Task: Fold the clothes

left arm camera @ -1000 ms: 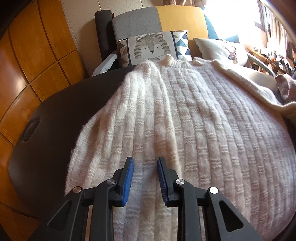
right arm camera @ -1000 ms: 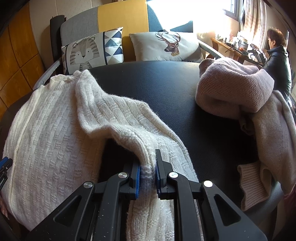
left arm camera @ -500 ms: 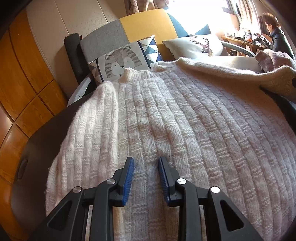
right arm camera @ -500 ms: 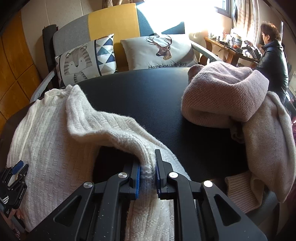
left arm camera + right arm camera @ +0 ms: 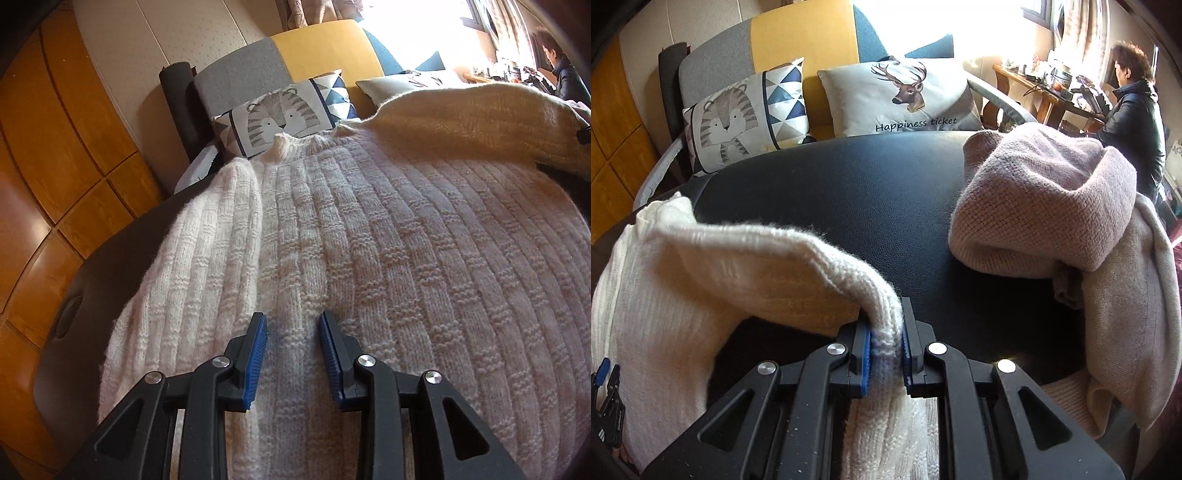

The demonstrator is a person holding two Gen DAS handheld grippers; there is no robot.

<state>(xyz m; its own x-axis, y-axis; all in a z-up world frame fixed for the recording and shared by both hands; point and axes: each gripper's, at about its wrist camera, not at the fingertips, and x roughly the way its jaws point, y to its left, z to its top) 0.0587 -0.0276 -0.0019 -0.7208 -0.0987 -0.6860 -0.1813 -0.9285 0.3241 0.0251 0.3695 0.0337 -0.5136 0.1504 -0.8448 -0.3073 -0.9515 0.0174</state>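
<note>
One cream ribbed knit sweater (image 5: pixel 388 266) lies spread across the left of the black leather-topped counter (image 5: pixel 871 192); one pink knit garment heap (image 5: pixel 1045 206) sits at its right. The left gripper (image 5: pixel 293 325) hovers above the sweater, jaws parted, holding nothing. The right gripper (image 5: pixel 885 334) has its jaws clamped on the sweater's lifted sleeve (image 5: pixel 768 266). Two printed cushions, one tiger (image 5: pixel 746 114) and one deer (image 5: pixel 905 99), rest on the far sofa.

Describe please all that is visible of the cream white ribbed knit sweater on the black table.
The cream white ribbed knit sweater is thick and fuzzy, with a block rib pattern and a short stand-up collar at its far end. Its body lies flat on the black table. One sleeve is lifted, pinched by the right gripper. The open left gripper is over the body.
</note>
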